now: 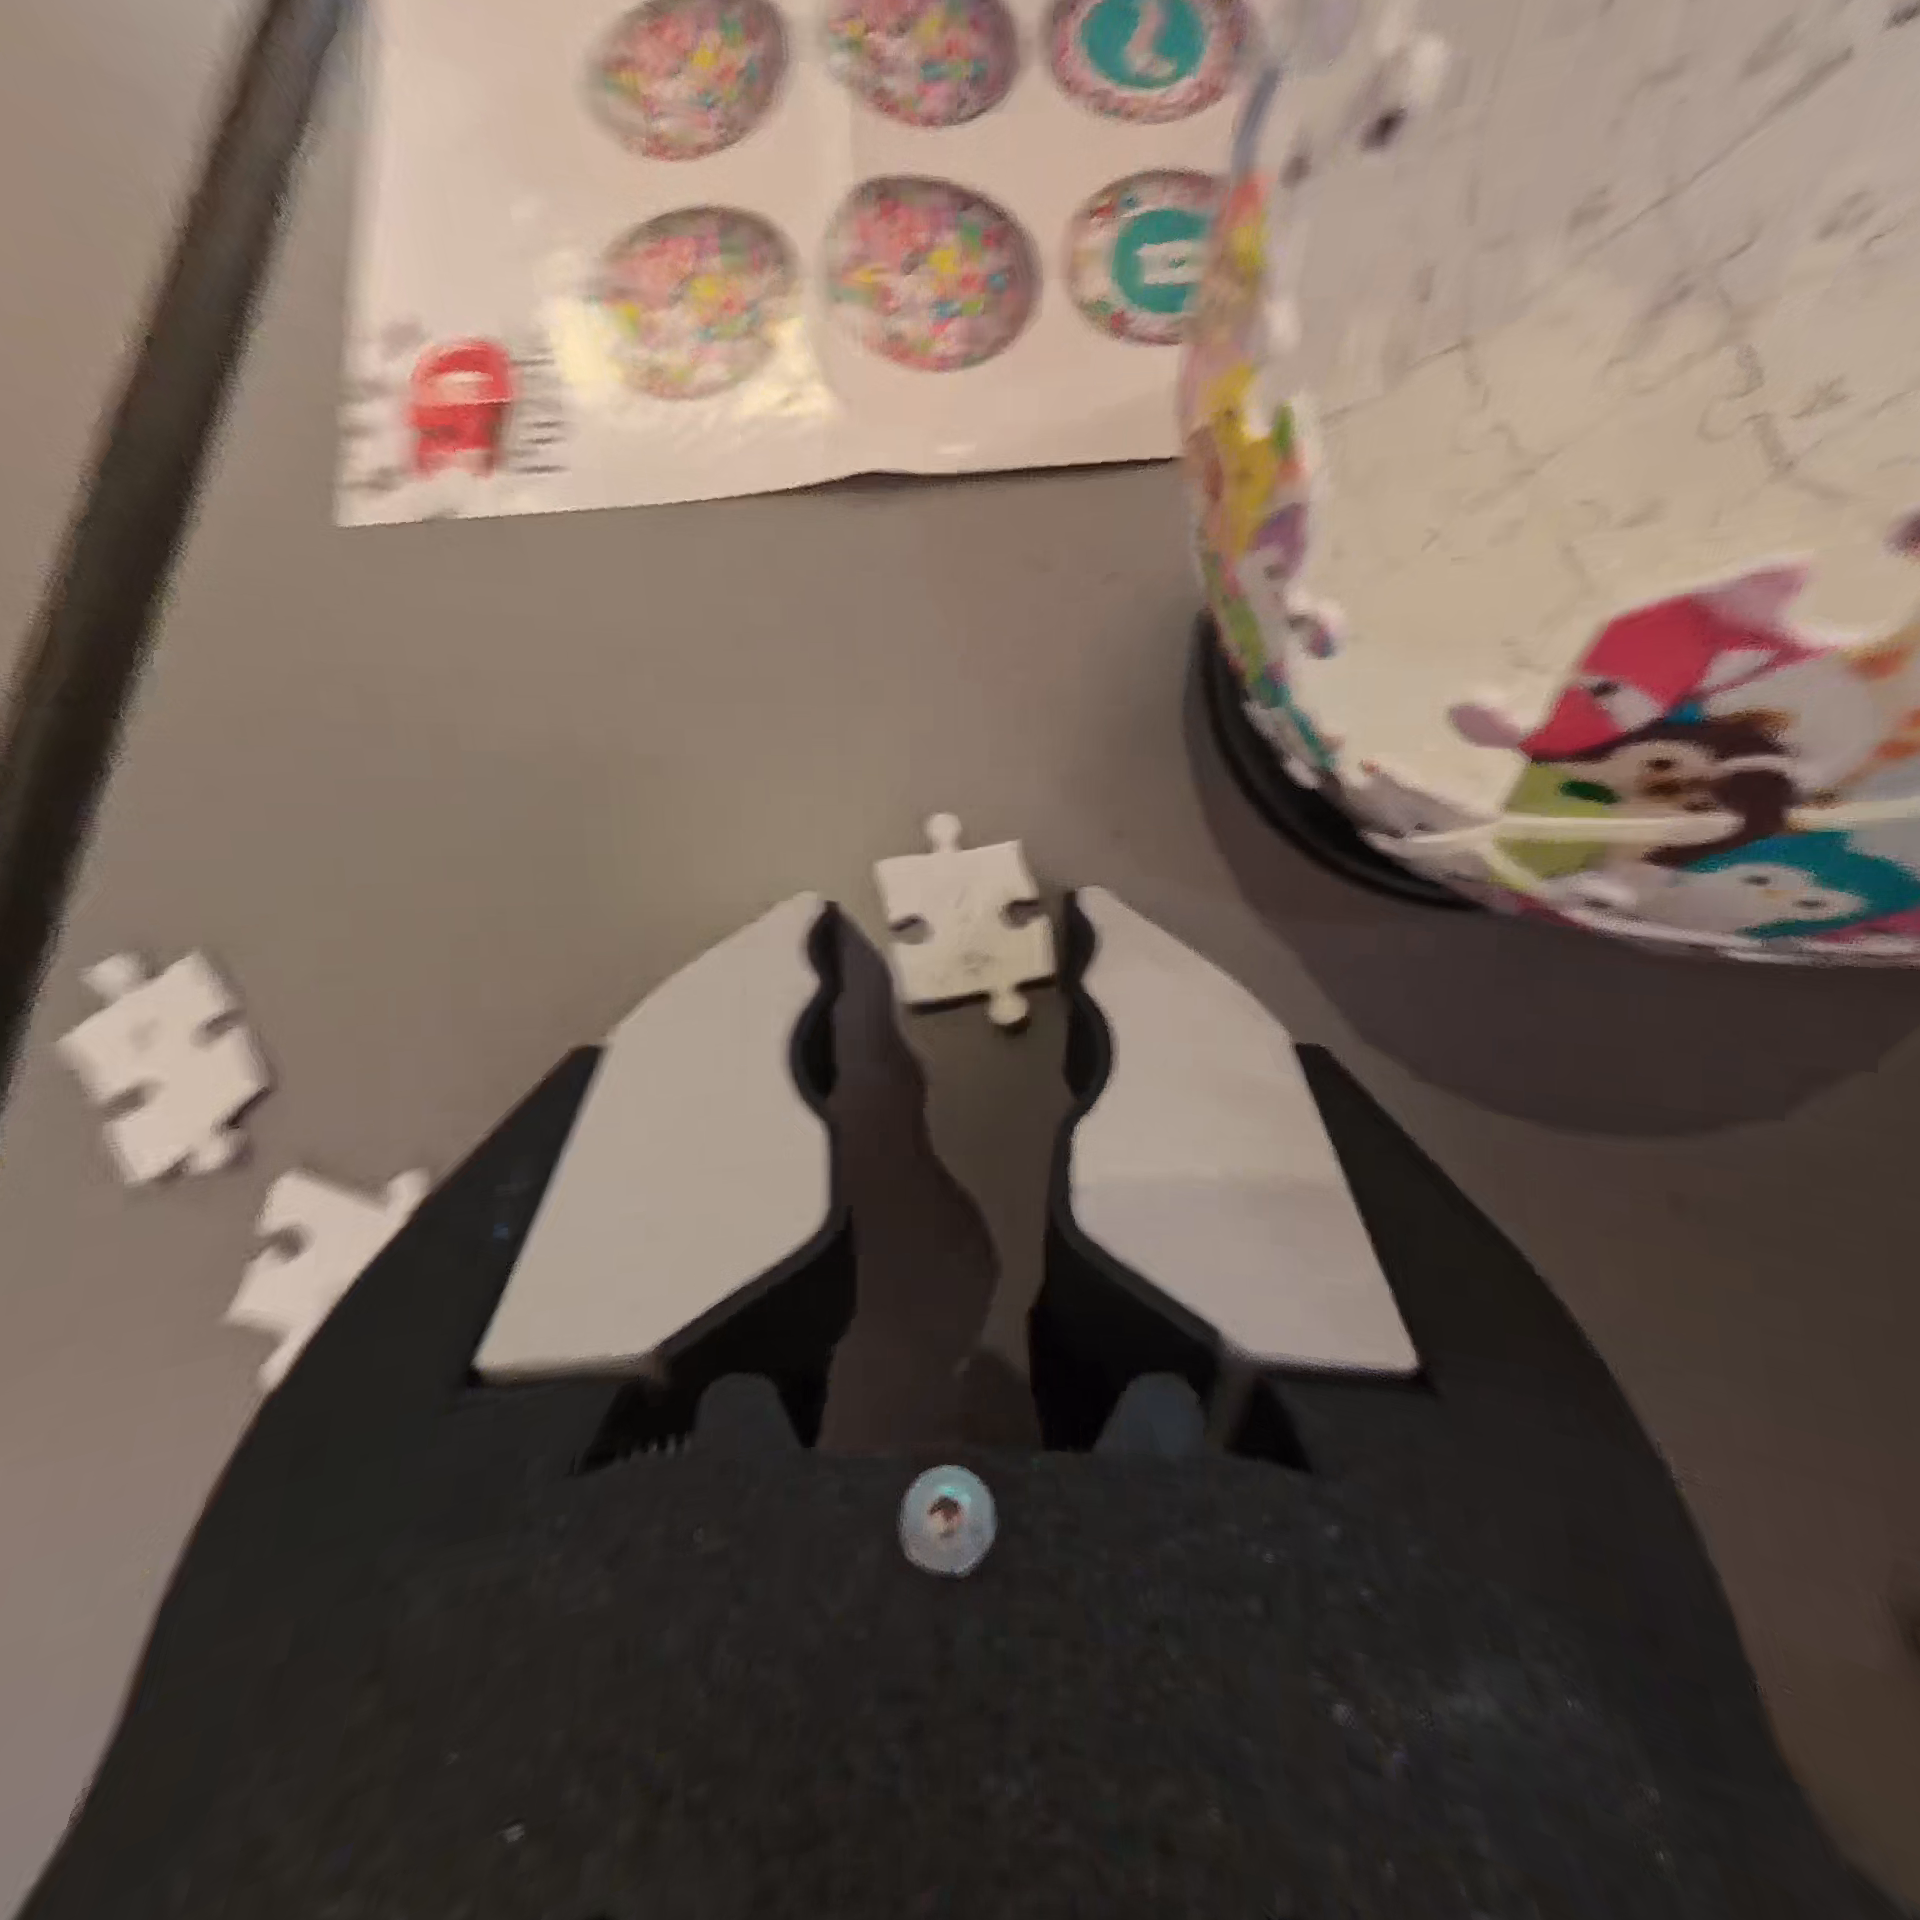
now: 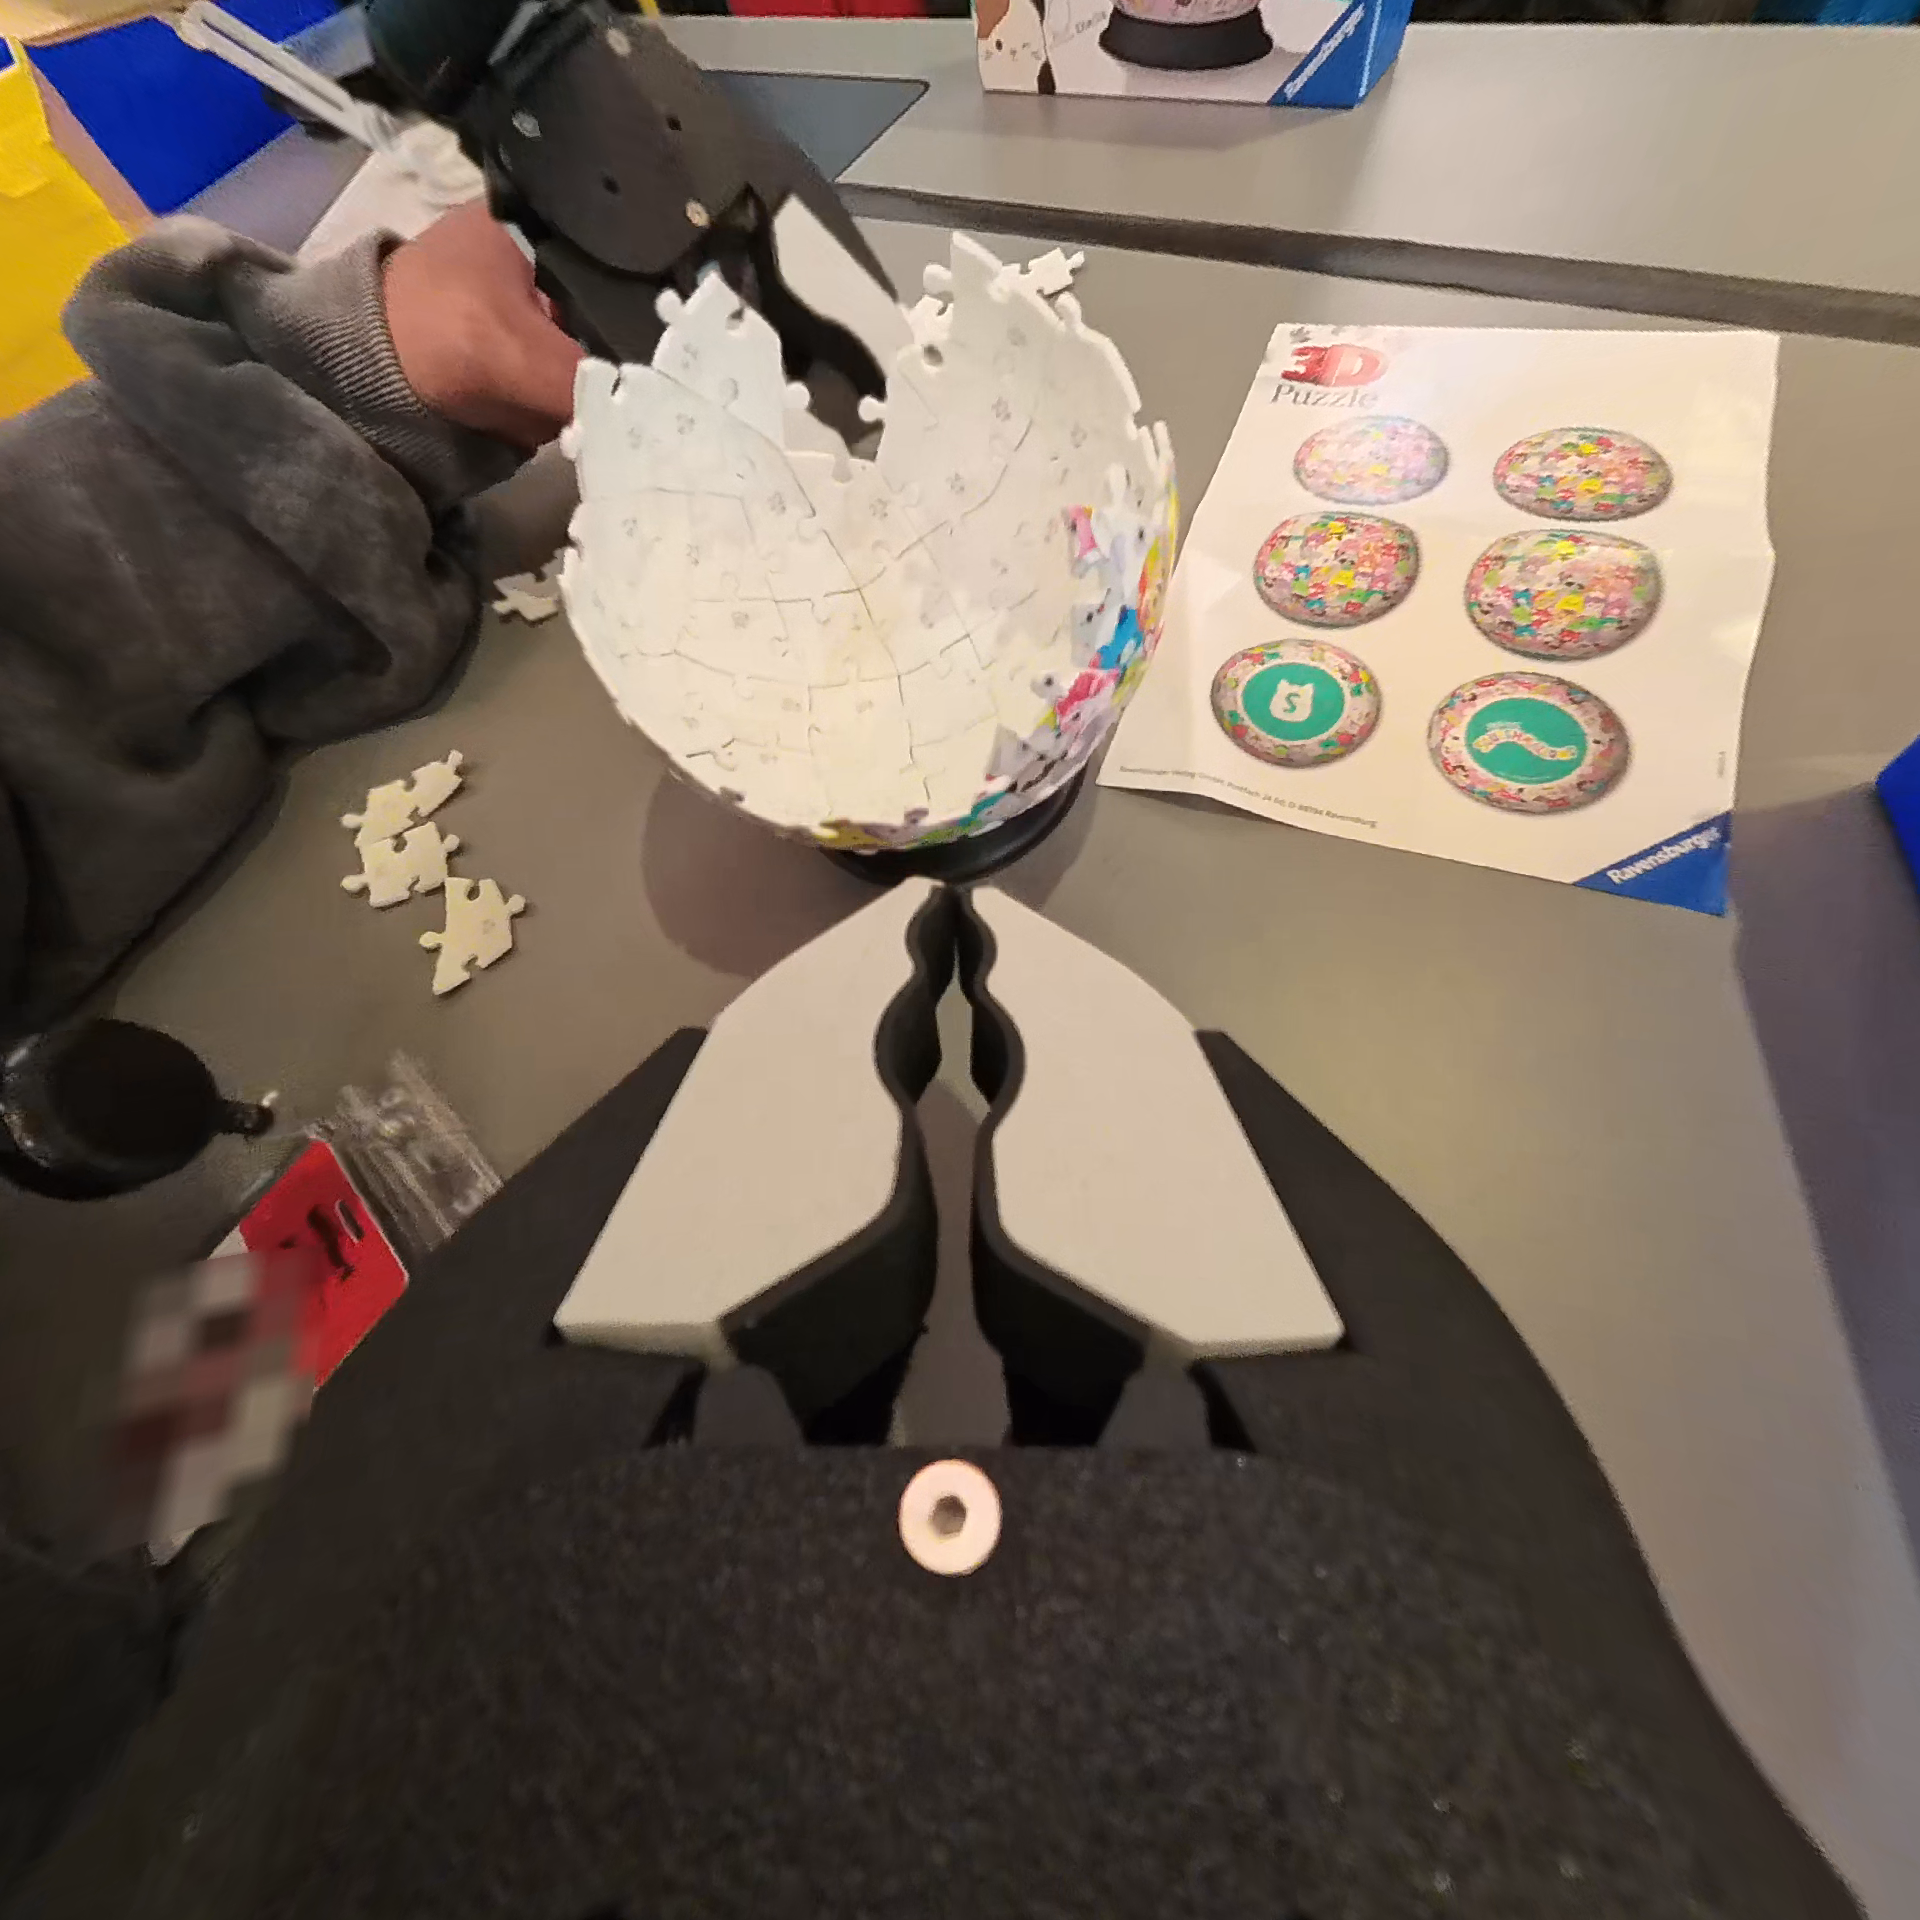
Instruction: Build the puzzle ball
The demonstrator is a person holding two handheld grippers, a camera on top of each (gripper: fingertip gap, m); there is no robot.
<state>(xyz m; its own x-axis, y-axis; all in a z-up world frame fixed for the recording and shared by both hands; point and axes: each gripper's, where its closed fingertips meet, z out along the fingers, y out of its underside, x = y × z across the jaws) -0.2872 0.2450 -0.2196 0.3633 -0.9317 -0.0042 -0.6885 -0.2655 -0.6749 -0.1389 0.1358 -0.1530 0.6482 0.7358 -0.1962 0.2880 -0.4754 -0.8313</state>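
white loose piece (image 1: 964,925) lies flat on the grey table (image 1: 623,727) between the left gripper (image 1: 945,914)'s parted jaws; pinch its edges squarely. right gripper (image 2: 954,902) is closed, empty, before the half-built puzzle ball (image 2: 862,582) on its black stand (image 2: 951,847).

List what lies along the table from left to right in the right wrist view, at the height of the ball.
Grey sleeve → loose white puzzle pieces → half-built puzzle ball on its black stand → instruction sheet.
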